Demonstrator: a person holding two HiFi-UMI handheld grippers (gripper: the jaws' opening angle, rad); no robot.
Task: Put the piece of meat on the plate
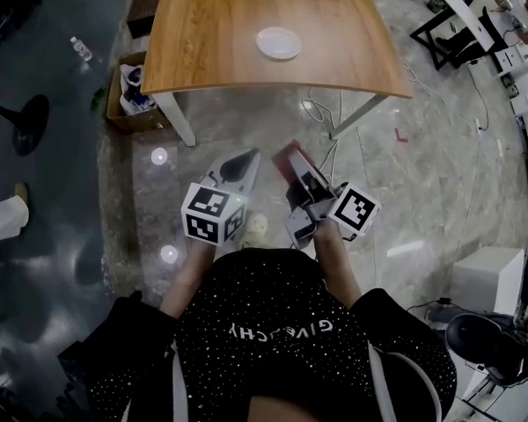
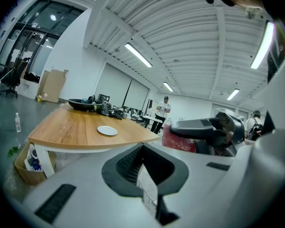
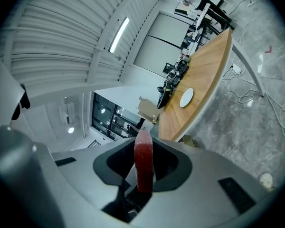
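The right gripper view alone shows the right gripper (image 3: 143, 146) jaws clamped on the meat (image 3: 143, 167). The left gripper (image 2: 146, 172) jaws are slightly apart, empty. In the head view the plate (image 1: 278, 43) lies at upper centre on the worktop (image 1: 202, 42).

Plate (image 1: 278, 42) on table (image 1: 211, 55), box (image 1: 123, 104) by its L leg; meat (image 3: 143, 151) in R gripper (image 3: 143, 170).

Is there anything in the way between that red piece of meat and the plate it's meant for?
Nothing visible does. The right claw grips the piece of meat; ahead lie only floor with loose cables, then bare table up to the plate.
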